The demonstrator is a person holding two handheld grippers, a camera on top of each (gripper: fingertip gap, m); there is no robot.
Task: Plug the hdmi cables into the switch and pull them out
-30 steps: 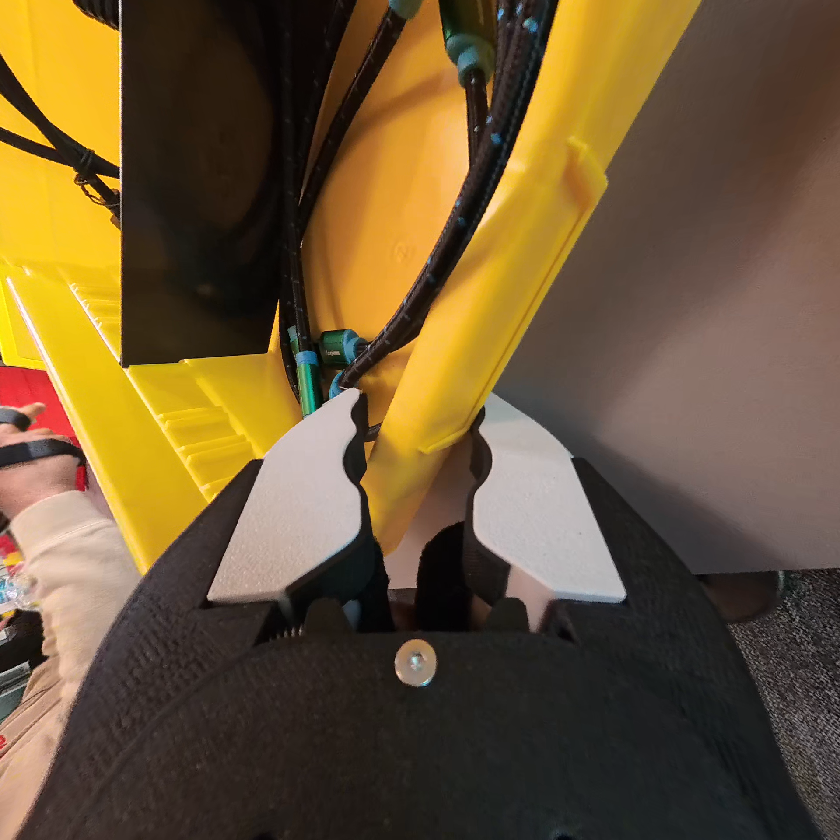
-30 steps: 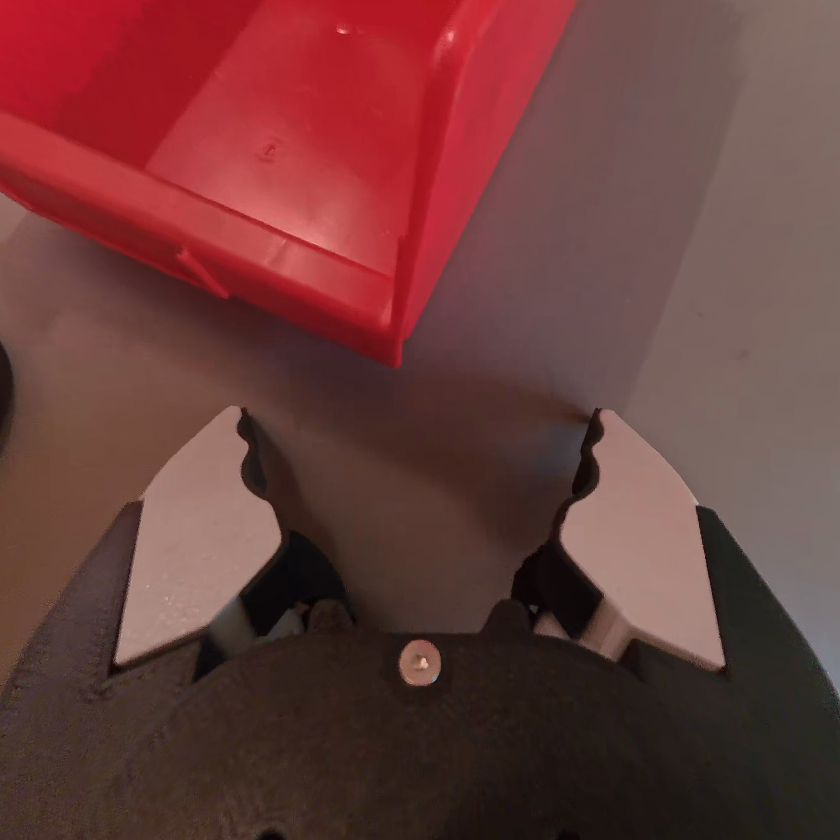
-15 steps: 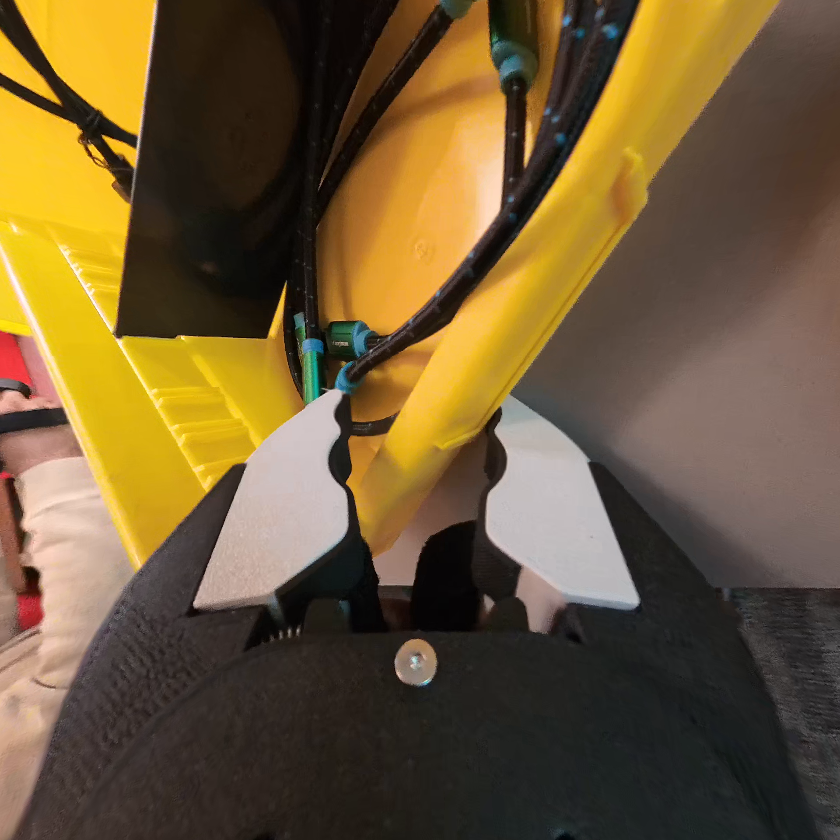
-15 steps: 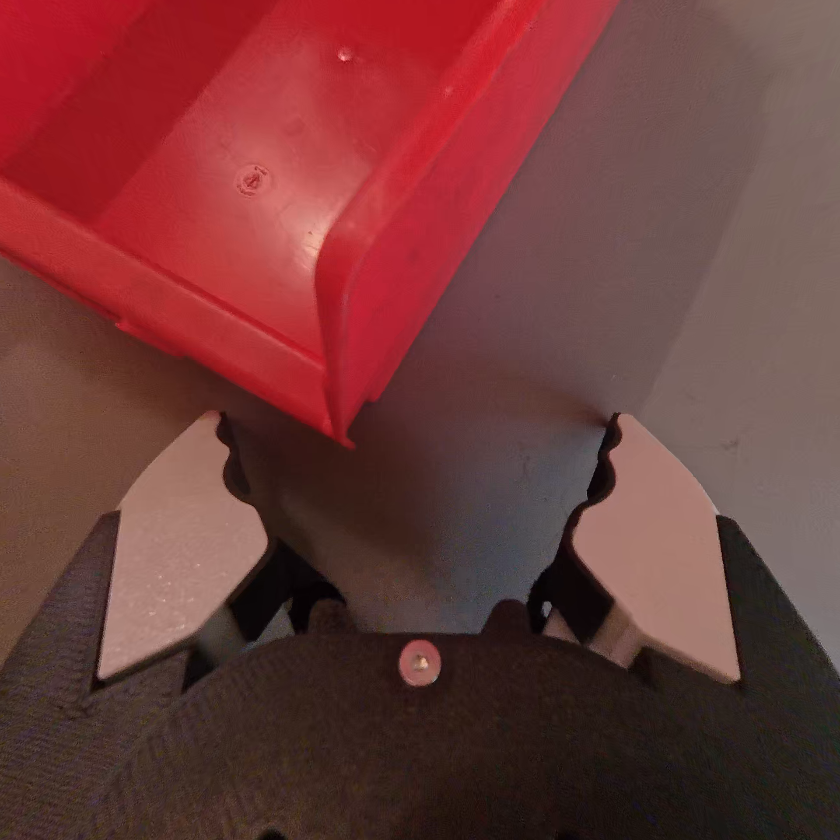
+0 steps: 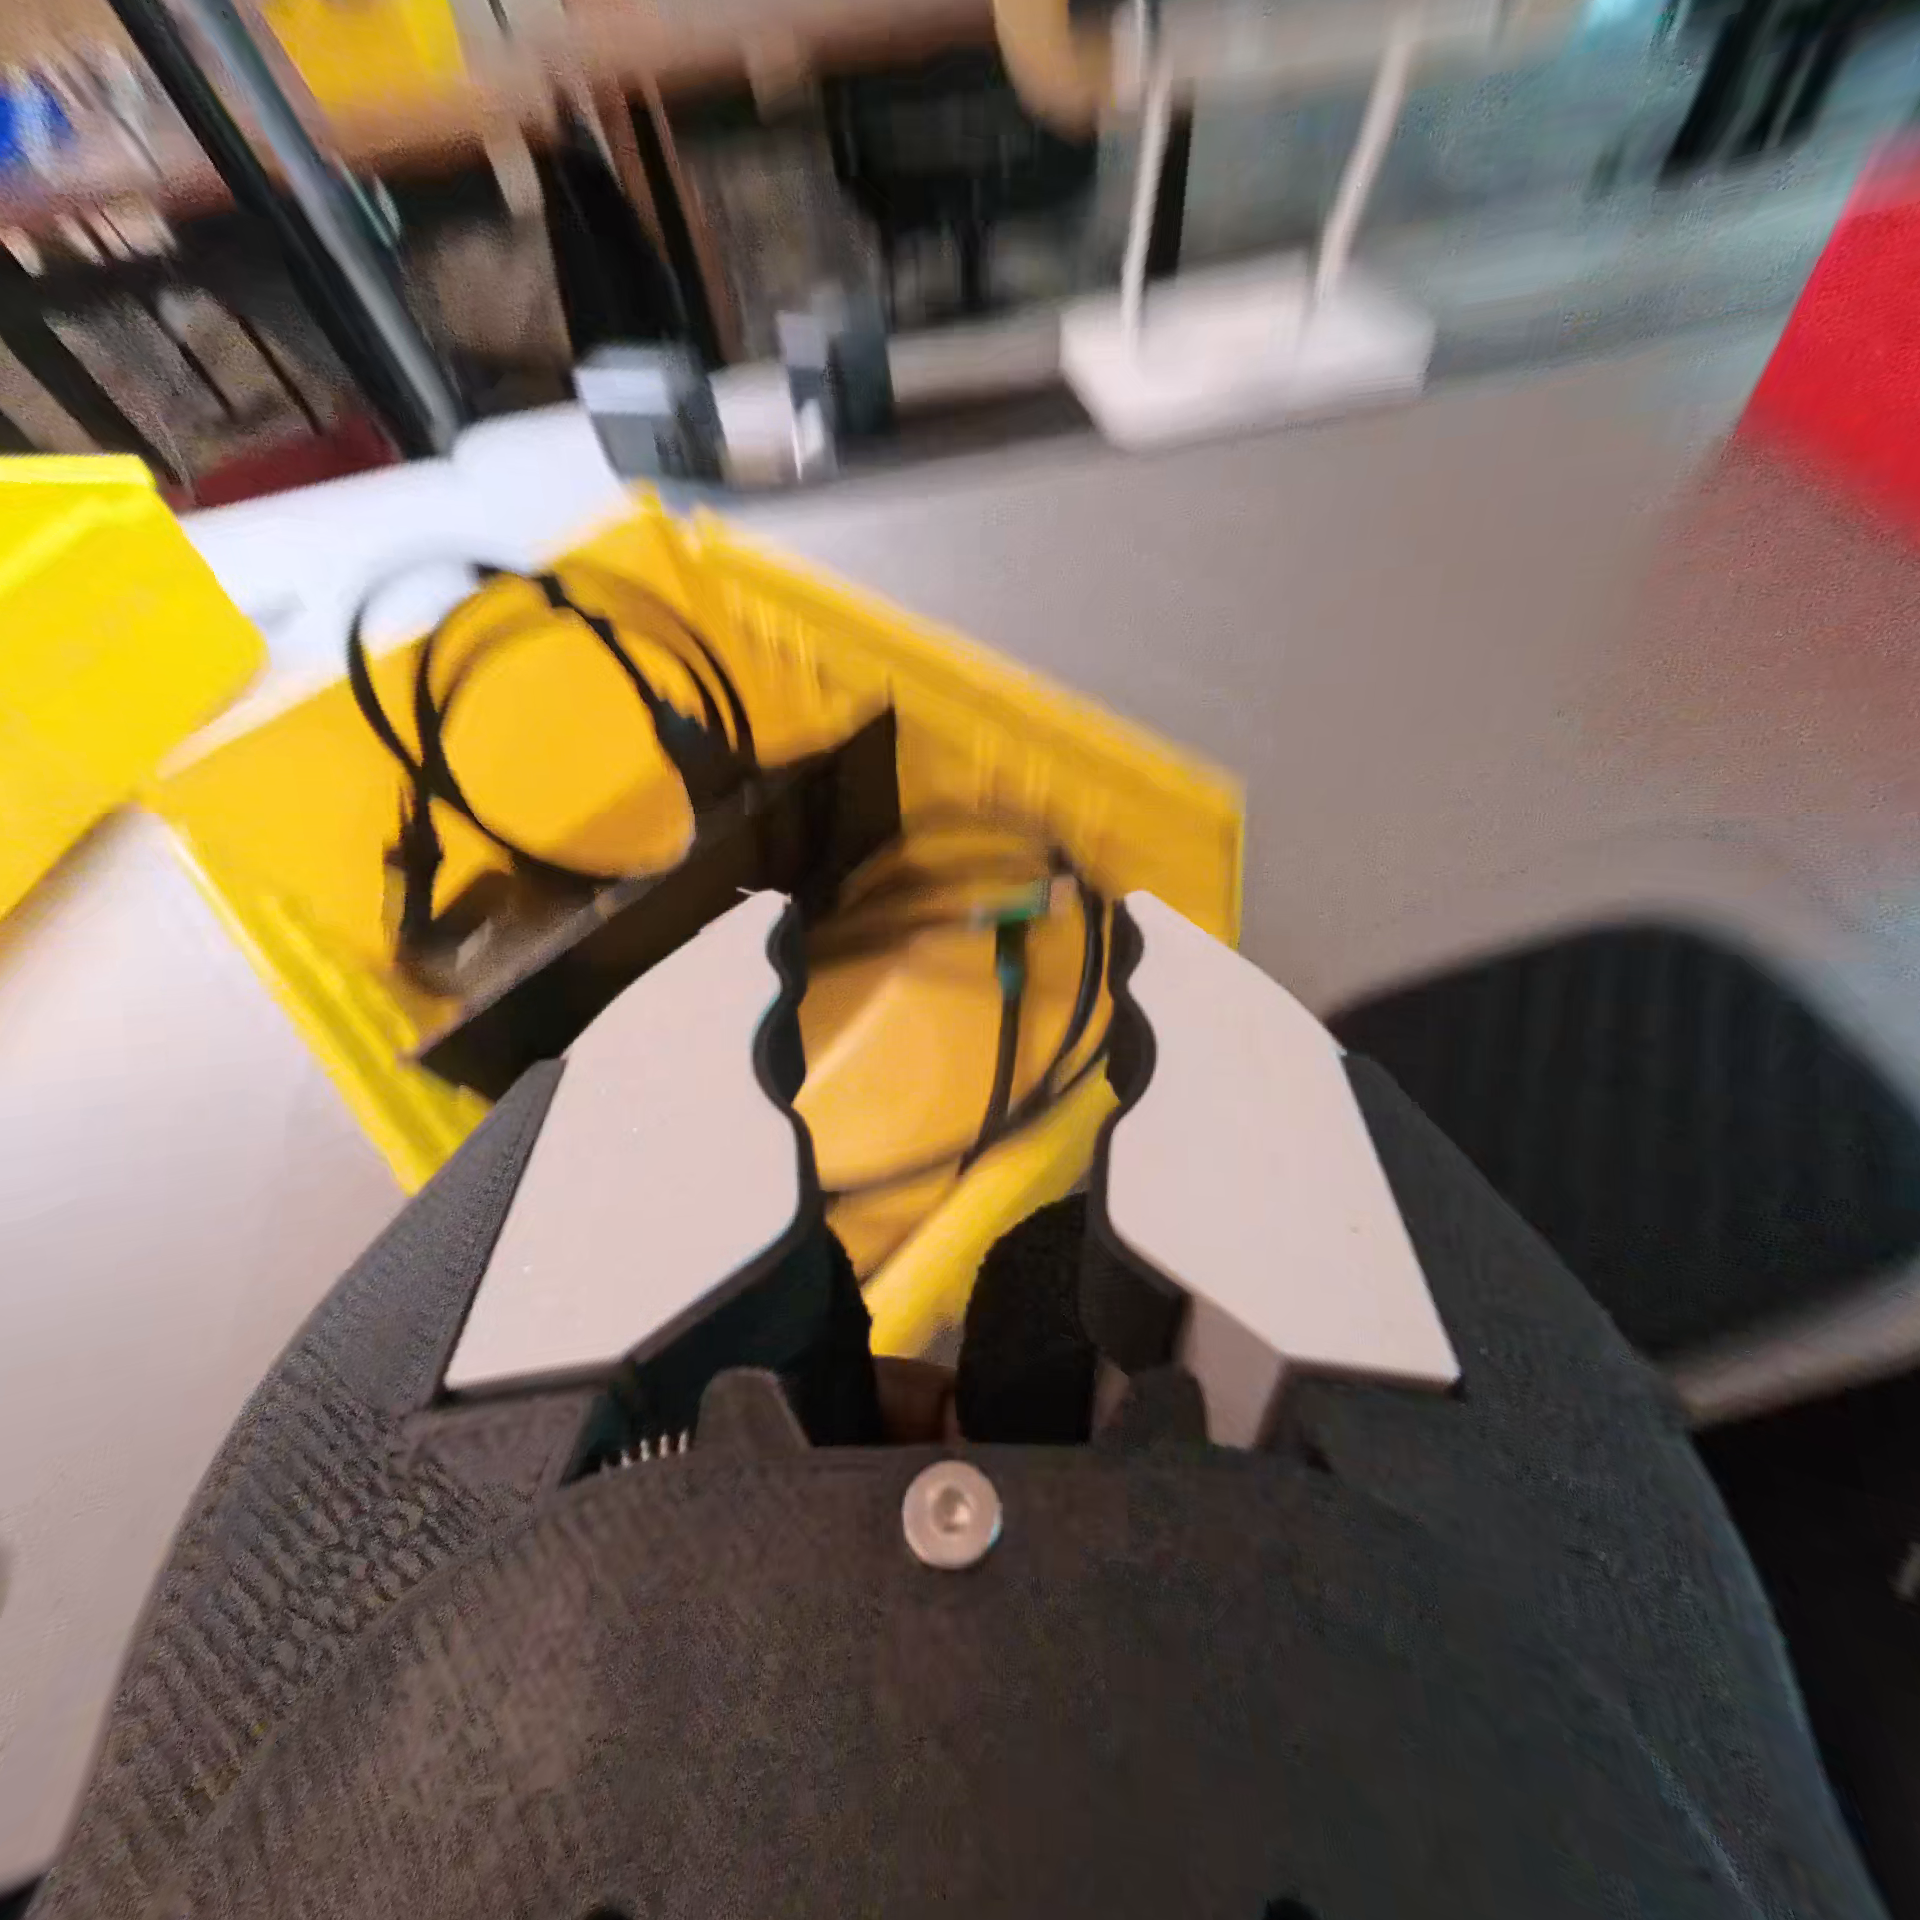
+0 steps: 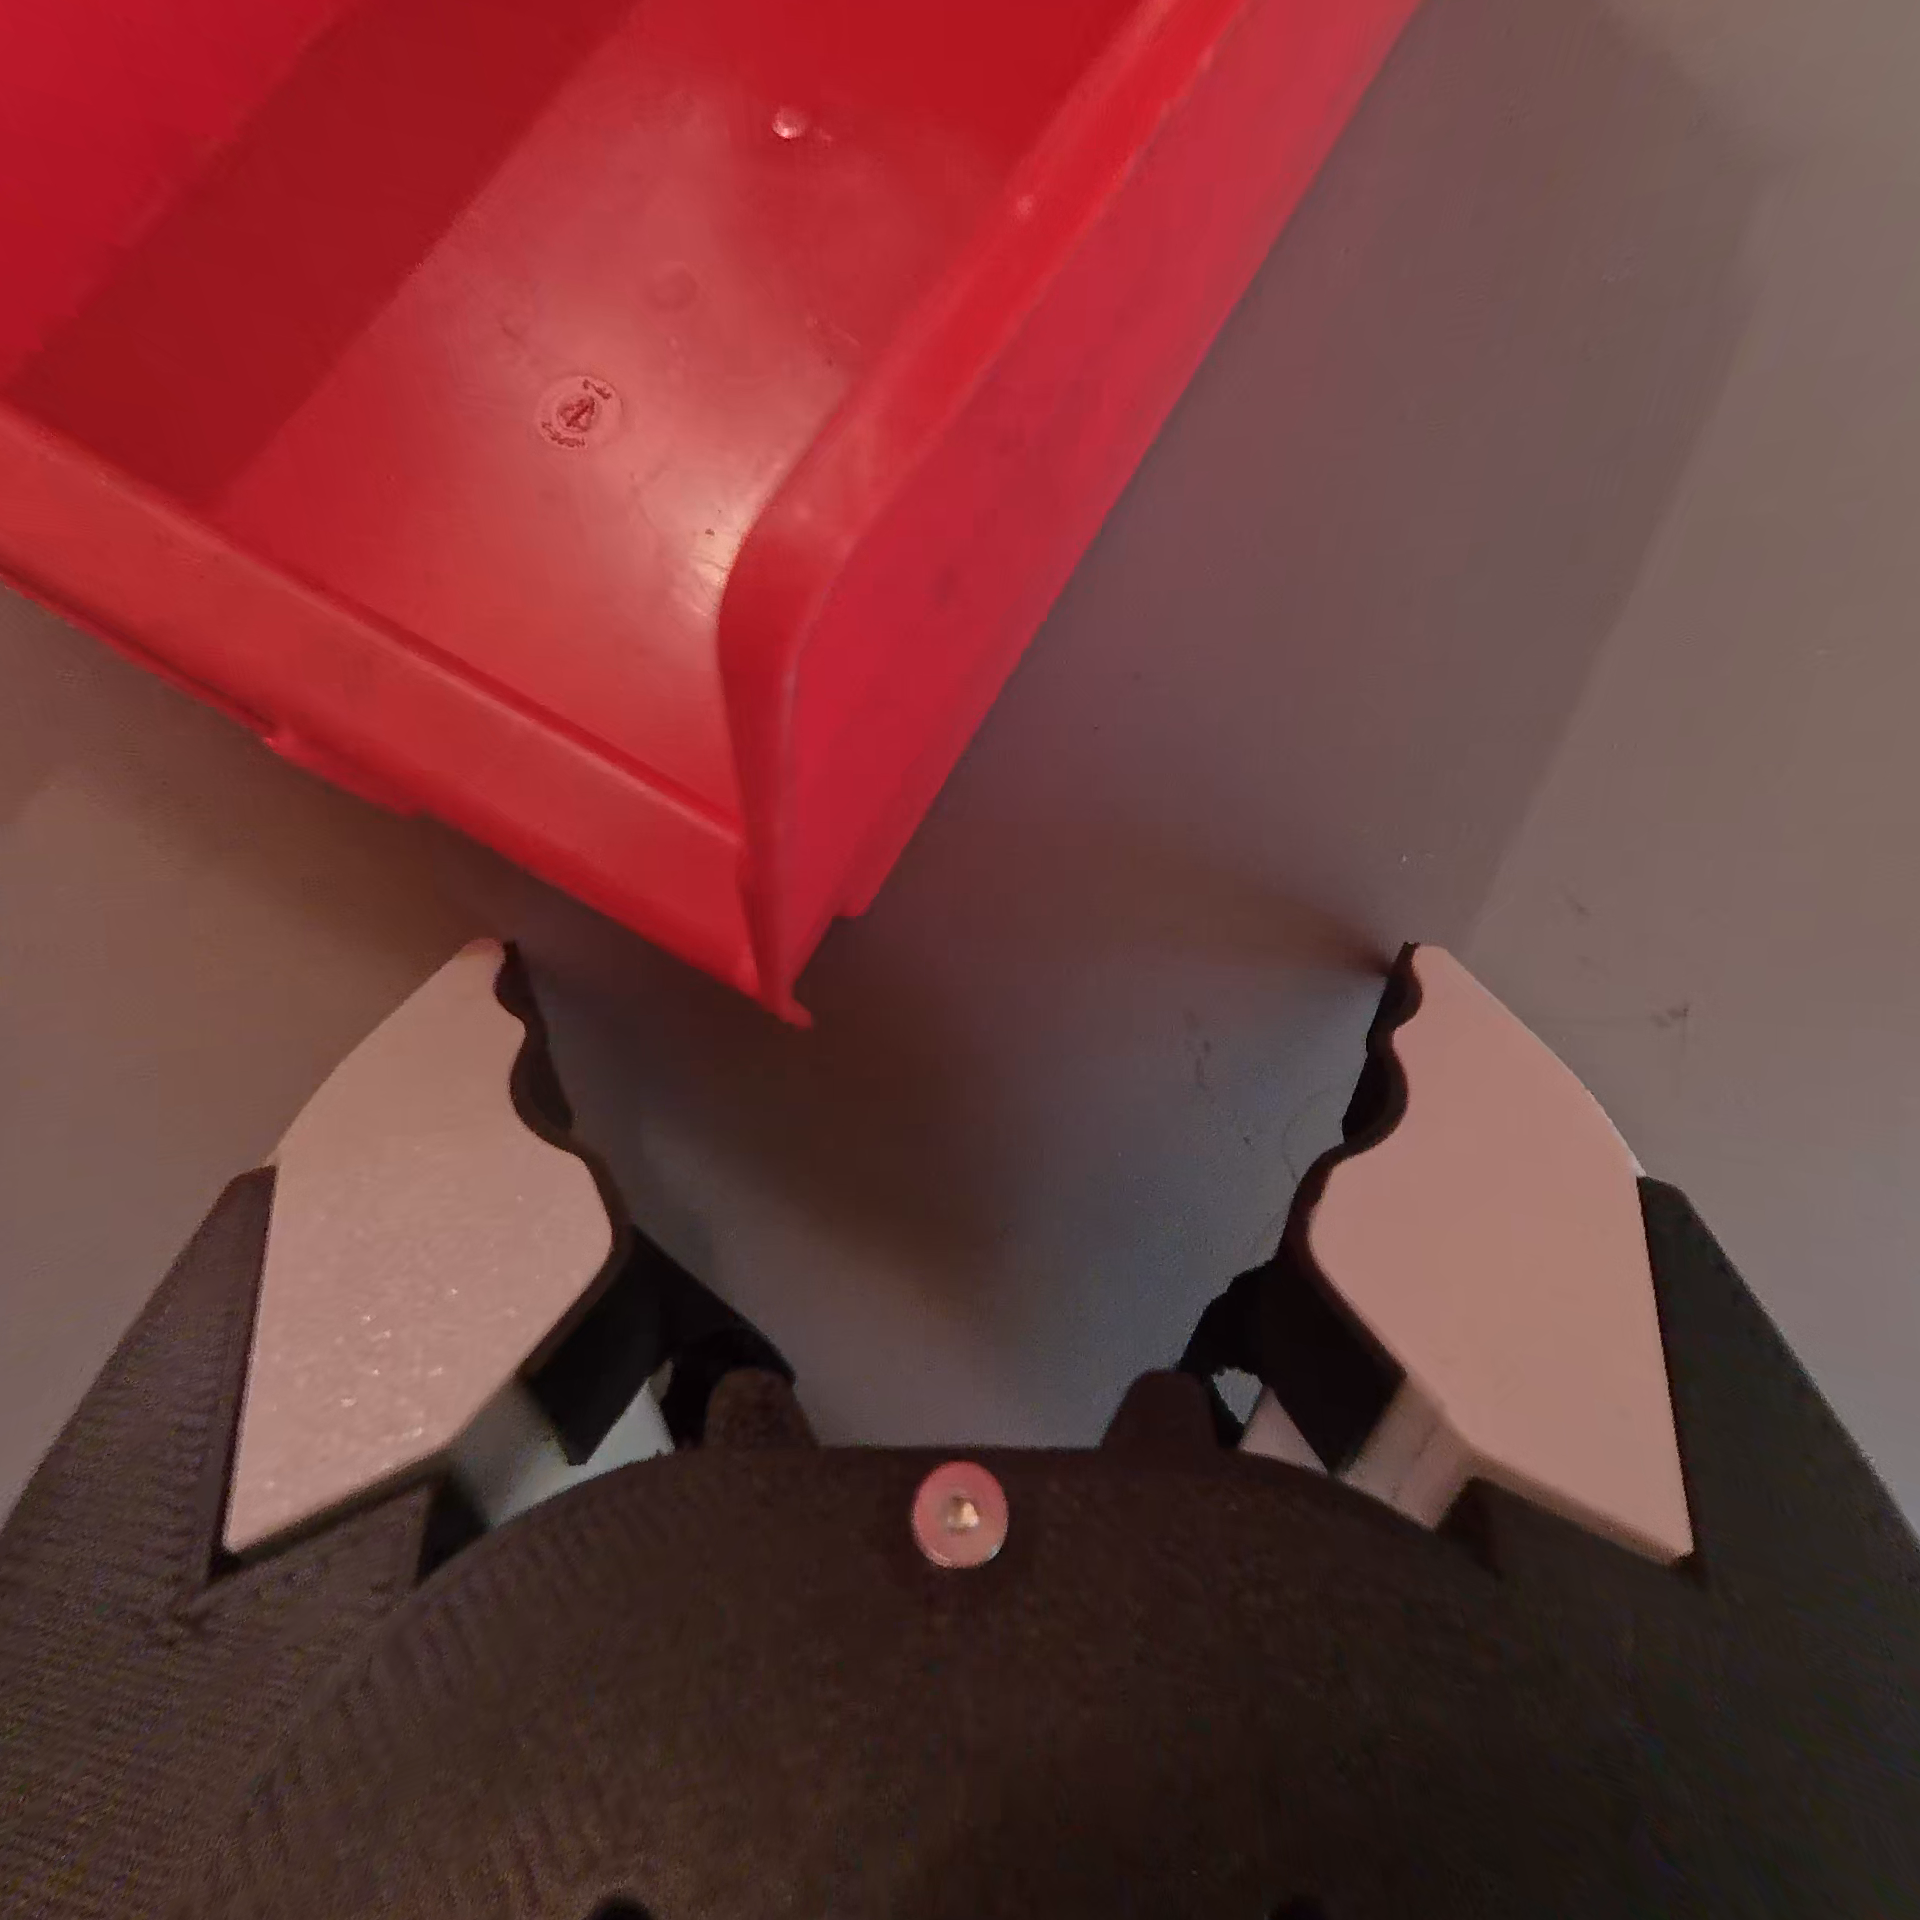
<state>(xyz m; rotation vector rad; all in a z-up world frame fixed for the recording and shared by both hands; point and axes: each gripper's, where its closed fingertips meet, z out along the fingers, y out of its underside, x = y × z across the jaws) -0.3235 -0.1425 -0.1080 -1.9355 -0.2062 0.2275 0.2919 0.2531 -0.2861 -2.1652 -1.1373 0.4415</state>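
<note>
A yellow bin [image 5: 1039,727] stands on the grey table, blurred by motion. In it lie a black switch box [image 5: 644,956], a loop of thin black cable [image 5: 416,727] and braided HDMI cables with a green plug [image 5: 1023,914]. My left gripper [image 5: 954,914] is open over the bin's near corner, with the near rim [image 5: 966,1236] low between its fingers. My right gripper [image 6: 954,956] is open and empty above the table [image 6: 1558,520]. The corner of an empty red bin [image 6: 769,727] lies just ahead of its fingertips.
A second yellow bin [image 5: 94,644] sits at the far left. The red bin also shows at the right edge of the left wrist view [image 5: 1849,364]. A black chair seat [image 5: 1662,1143] lies beyond the table's near edge. Blurred stands and clutter line the back.
My left gripper has widened off the yellow bin's wall and swung to look down into the bin from farther back. My right gripper has moved closer to the red bin's corner.
</note>
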